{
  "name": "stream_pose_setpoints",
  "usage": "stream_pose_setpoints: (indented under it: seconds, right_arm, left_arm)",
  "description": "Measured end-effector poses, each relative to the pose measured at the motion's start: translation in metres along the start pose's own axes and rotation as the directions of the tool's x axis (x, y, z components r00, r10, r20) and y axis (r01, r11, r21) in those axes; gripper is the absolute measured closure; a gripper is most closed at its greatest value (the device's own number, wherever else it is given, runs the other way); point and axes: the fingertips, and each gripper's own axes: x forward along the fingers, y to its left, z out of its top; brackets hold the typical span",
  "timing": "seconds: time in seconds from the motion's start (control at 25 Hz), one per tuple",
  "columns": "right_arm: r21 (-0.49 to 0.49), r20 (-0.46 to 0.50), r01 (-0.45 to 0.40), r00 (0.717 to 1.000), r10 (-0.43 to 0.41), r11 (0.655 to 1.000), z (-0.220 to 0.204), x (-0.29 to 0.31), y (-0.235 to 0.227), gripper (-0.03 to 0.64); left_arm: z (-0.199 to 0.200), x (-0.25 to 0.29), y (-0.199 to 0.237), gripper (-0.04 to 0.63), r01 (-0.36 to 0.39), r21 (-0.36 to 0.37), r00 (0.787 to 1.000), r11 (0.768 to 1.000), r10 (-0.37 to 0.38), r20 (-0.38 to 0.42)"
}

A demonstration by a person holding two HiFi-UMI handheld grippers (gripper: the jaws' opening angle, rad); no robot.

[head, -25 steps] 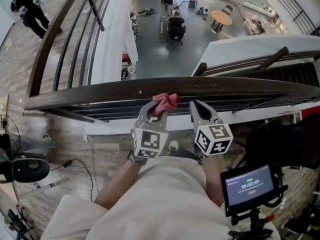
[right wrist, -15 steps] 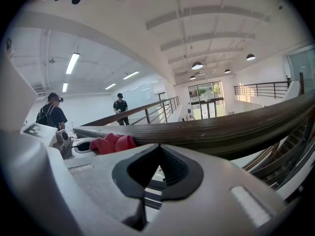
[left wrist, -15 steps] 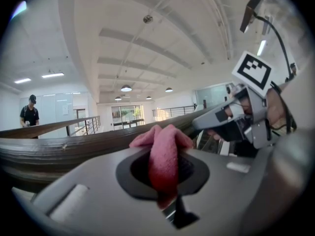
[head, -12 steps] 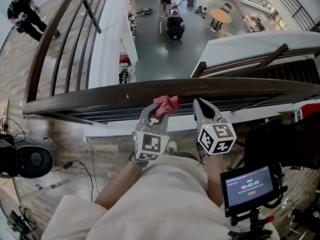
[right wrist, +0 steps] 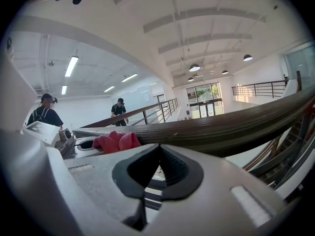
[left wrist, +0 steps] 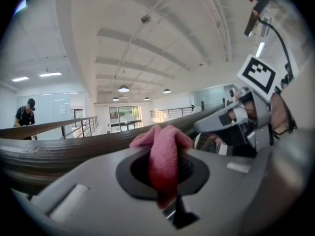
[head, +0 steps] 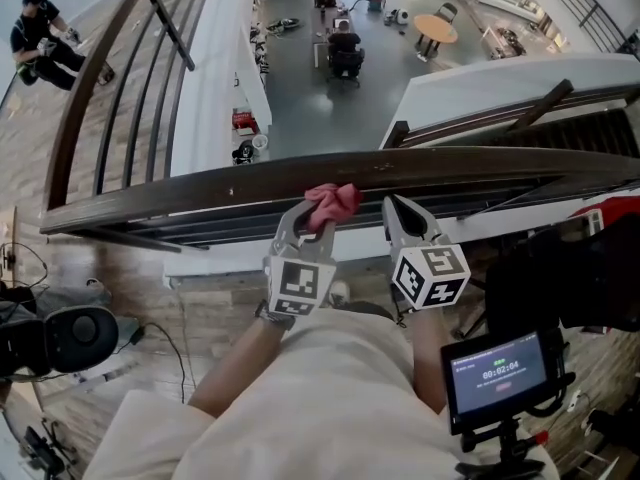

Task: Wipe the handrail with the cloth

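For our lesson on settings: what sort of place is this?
Likely an upper gallery in a large open office or workshop building: the dark handrail overlooks a grey lower floor with a round table.

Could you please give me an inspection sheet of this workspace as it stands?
Surface: dark wooden handrail runs across the view.
Job's things: pink cloth bunched at the handrail's near edge.
Clutter: small screen on a stand, lower right; black camera, far left.
Grippers: left hand-held gripper shut on the cloth; right hand-held gripper shut, empty, beside it.
Cables: black cable on the floor, left.
Surroundings: person by the far railing; round table on the level below.
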Motion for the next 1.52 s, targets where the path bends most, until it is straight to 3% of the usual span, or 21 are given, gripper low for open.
stream_pose_setpoints:
  seconds: [0.56, 1.52]
  right_arm:
    - [-0.07, -0.01, -0.07, 0.998, 0.07, 0.995, 0.007, 0.012, 0.027, 0.614]
    - [-0.062, -0.004, -0.062, 0.998, 0.062, 0.996, 0.009, 0.014, 0.03, 0.614]
  left_arm:
    - [-0.007, -0.013, 0.021, 0.56, -0.052, -0.014, 0.999, 0.999, 0.052, -0.001]
    - [-0.001, -0.012, 0.016, 0.56, -0.022, 0.011, 1.0, 1.0, 0.022, 0.014]
